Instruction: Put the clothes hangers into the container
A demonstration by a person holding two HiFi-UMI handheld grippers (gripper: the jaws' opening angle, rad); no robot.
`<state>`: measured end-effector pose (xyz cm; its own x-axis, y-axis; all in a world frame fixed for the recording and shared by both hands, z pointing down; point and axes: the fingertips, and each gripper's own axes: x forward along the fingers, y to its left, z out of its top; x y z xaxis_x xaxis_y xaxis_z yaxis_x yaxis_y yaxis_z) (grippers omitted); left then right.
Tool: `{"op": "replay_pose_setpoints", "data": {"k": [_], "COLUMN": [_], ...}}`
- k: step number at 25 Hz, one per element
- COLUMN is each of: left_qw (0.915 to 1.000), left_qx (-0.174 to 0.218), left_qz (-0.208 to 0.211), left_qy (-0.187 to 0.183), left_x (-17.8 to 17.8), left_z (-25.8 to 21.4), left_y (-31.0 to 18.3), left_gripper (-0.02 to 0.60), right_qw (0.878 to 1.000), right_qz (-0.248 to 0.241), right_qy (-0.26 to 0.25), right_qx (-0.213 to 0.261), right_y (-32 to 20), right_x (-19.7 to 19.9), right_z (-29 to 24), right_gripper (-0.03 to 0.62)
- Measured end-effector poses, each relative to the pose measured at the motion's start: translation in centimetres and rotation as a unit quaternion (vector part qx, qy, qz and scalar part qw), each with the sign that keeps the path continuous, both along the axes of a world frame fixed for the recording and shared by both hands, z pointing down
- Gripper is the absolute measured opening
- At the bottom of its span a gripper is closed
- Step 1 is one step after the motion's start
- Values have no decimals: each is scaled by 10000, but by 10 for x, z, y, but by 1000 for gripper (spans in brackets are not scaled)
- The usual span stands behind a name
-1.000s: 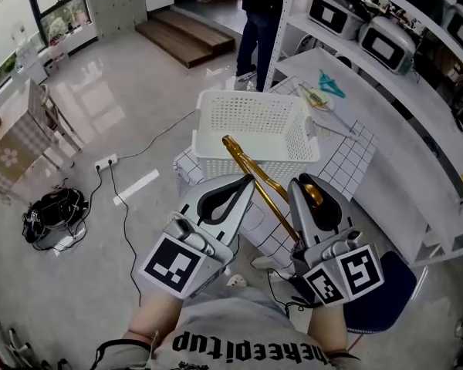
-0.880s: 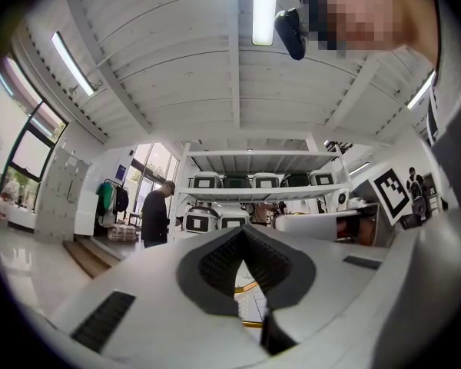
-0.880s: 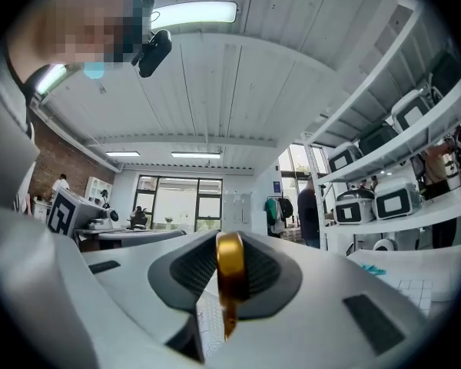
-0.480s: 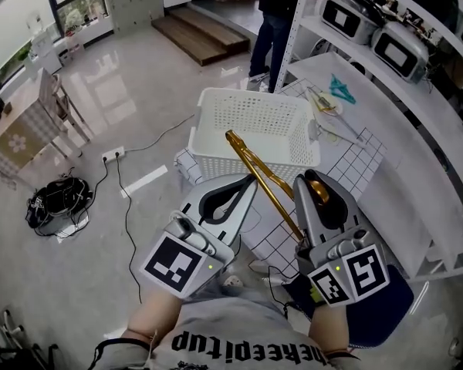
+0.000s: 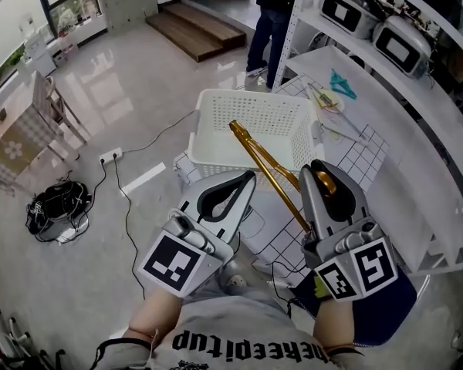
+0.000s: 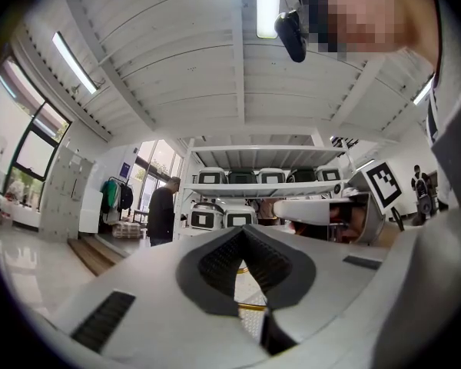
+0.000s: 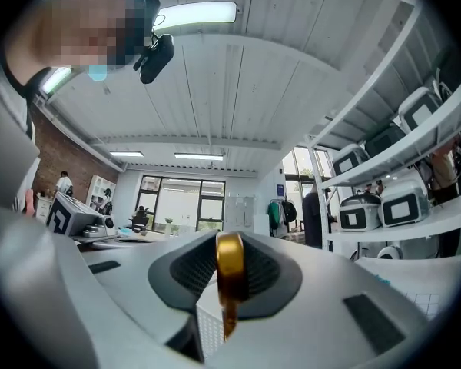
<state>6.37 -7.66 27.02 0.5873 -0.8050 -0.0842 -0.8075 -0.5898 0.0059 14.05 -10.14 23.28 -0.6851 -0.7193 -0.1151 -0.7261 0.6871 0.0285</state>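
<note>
Daylight is pouring in through the tall windows [image 5: 62, 2] and laying pale glare across the glossy floor [image 5: 116, 83], where reflections are washing out the surface. Overhead, a long ceiling strip light [image 6: 267, 4] is burning almost white in the left gripper view, and a tube lamp [image 7: 198, 12] is blooming in the right gripper view. Everything is looking evenly bright, with shadows falling faint and soft. Both gripper views are bending hard at the edges and darkening into black corners. The jaws nearest the lenses are blurring, while the gold hanger [image 7: 230, 271] is catching a warm glint.
</note>
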Motion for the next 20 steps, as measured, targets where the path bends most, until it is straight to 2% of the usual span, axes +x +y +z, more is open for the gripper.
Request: {"op": "replay_pose_setpoints", "data": {"k": [15, 20], "left_qw": [9996, 9996], "left_qx": [-20, 83], "left_qz": [272, 261], "left_qy": [40, 54], "left_x": [-52, -71], "left_z": [-7, -10], "left_y": [-60, -79], "left_gripper": [20, 20], "right_qw": [9997, 9995], "right_qz": [122, 72], "right_qy": [161, 241], "right_qx": [112, 190], "right_y": [-59, -77], "right_x": [-57, -78], "right_z": [-17, -23], "right_gripper": [86, 86]}}
